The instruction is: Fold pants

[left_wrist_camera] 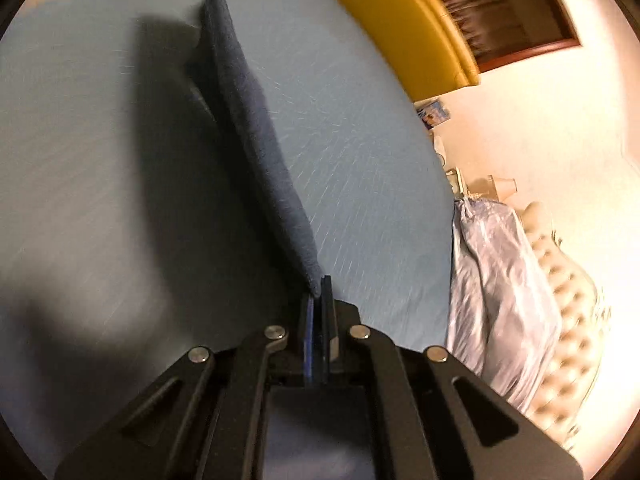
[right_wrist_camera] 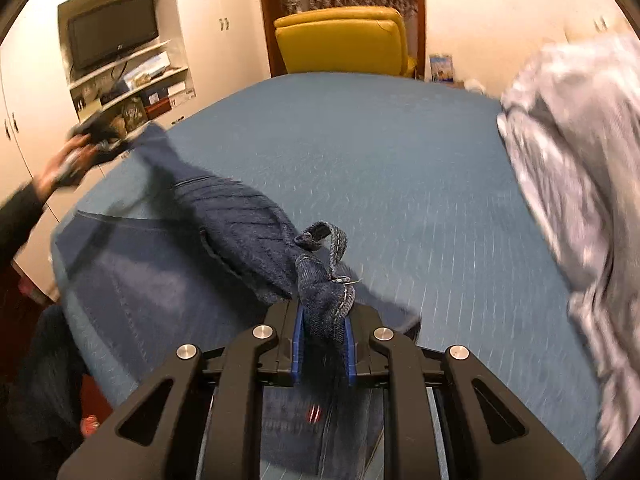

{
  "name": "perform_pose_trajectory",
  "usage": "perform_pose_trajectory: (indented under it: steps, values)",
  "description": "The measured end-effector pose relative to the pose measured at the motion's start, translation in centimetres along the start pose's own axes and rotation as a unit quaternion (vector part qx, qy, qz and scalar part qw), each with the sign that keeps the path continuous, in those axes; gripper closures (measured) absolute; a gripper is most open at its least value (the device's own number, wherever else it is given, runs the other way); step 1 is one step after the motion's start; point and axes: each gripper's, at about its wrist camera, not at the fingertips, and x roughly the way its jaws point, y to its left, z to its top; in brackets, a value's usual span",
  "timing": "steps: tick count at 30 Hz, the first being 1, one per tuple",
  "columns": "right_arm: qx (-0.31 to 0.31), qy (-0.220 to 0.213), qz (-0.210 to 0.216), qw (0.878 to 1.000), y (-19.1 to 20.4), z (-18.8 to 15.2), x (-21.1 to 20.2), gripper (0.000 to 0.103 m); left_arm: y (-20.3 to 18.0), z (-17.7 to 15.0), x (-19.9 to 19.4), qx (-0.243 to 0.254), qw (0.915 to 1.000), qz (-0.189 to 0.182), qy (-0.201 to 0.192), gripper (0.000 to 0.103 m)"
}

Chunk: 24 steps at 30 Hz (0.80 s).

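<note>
Left wrist view: the left tongs [left_wrist_camera: 318, 300] are closed narrow on an edge of the pants [left_wrist_camera: 248, 120], and a taut strip of dark blue denim runs from the pads up and away over the light blue bed [left_wrist_camera: 100, 160], casting a broad shadow on the sheet. To the right of the bed lie a silvery quilted cover [left_wrist_camera: 500, 280] and, beyond the mattress, a yellow armchair [left_wrist_camera: 408, 32].

Right wrist view: at far left a hand [right_wrist_camera: 60, 168] in a dark sleeve carries the left tongs, motion-blurred, with a corner of denim lifted off the mattress. The pants [right_wrist_camera: 168, 264] spread across the left part of the bed [right_wrist_camera: 400, 160], partly raised. At centre the right tongs [right_wrist_camera: 322, 332] clamp a bunched part of the waistband, a belt loop [right_wrist_camera: 326, 236] standing up just beyond the pads. The silvery cover [right_wrist_camera: 568, 160] lies at right.

Step in hand, as judged: the garment is gripped at two points and lifted for spreading or a first fold; no fold is yet complete. The next move calls for both grips to stay firm while the cloth is drawn taut, carried clear of the cover, and laid flat with its edges matched.
</note>
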Motion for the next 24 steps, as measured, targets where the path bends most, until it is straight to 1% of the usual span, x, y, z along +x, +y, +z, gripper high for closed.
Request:
perform_pose_trajectory:
  steps: [1,2,3,4,5,6,7,8,9,10,12,14,16,18,19,21,23,24]
  values:
    - [0.013,0.008,0.004,1.0,-0.7,-0.9,0.0,0.085,1.1,-3.2,-2.2,0.0,1.0,0.007,-0.005,0.1]
    - [0.033,0.015,0.004,0.999,-1.5,-1.9,0.0,0.084,2.4,-5.7,-3.5,-0.007,0.9999,0.011,-0.005,0.1]
    - [0.061,0.023,0.002,0.998,-2.4,-3.1,0.1,0.079,3.9,-8.0,-4.4,-0.011,0.9998,0.018,-0.005,0.1]
    - [0.109,0.039,0.017,0.993,-3.9,-4.9,0.6,0.073,5.4,-10.7,-4.8,-0.008,0.9993,0.038,-0.002,0.1]
    - [0.141,0.053,0.027,0.988,-4.7,-6.3,1.1,0.055,6.9,-13.2,-4.5,-0.008,0.9986,0.051,0.006,0.1]
    - [0.174,0.067,0.02,0.982,-5.5,-7.8,1.6,0.035,8.1,-14.6,-4.3,-0.015,0.9984,0.053,0.016,0.1]
    - [0.214,0.081,-0.008,0.974,-6.2,-9.6,1.9,0.029,9.4,-15.9,-3.8,-0.025,0.9978,0.055,0.026,0.1]
    - [0.253,0.085,-0.019,0.963,-6.7,-11.3,1.9,0.027,10.5,-17.0,-3.5,-0.031,0.9972,0.064,0.024,0.1]
    - [0.301,0.078,-0.024,0.95,-7.1,-12.9,1.3,0.026,11.0,-17.4,-3.3,-0.029,0.9974,0.064,0.019,0.1]
    - [0.334,0.071,-0.02,0.94,-7.2,-13.8,0.8,0.026,11.5,-17.5,-3.4,-0.029,0.9979,0.057,0.013,0.1]
    - [0.396,0.051,0.004,0.917,-6.9,-15.6,-0.2,0.026,11.7,-17.4,-3.2,-0.034,0.9984,0.044,0.011,0.1]
    - [0.423,0.034,0.025,0.905,-6.0,-15.8,-0.5,0.026,11.6,-17.0,-3.1,-0.029,0.9988,0.038,0.012,0.1]
    - [0.444,0.024,0.048,0.894,-5.2,-15.2,0.2,0.026,12.4,-17.3,-3.7,-0.03,0.999,0.031,0.014,0.1]
    - [0.458,0.031,0.058,0.886,-4.9,-14.5,1.5,0.026,12.8,-17.3,-4.0,-0.036,0.999,0.022,0.013,0.1]
    - [0.467,0.037,0.057,0.881,-4.9,-14.2,2.5,0.026,13.0,-17.3,-4.1,-0.04,0.999,0.017,0.012,0.099]
    - [0.481,0.046,0.04,0.875,-5.1,-13.5,3.7,0.026,13.4,-17.3,-3.9,-0.049,0.9987,0.008,0.012,0.099]
    - [0.484,0.043,0.029,0.873,-5.2,-12.8,4.2,0.027,14.1,-17.3,-4.0,-0.057,0.9983,0.004,0.014,0.099]
    - [0.486,0.039,0.025,0.873,-5.3,-12.5,4.2,0.031,14.2,-17.1,-3.8,-0.06,0.9981,0.002,0.016,0.099]
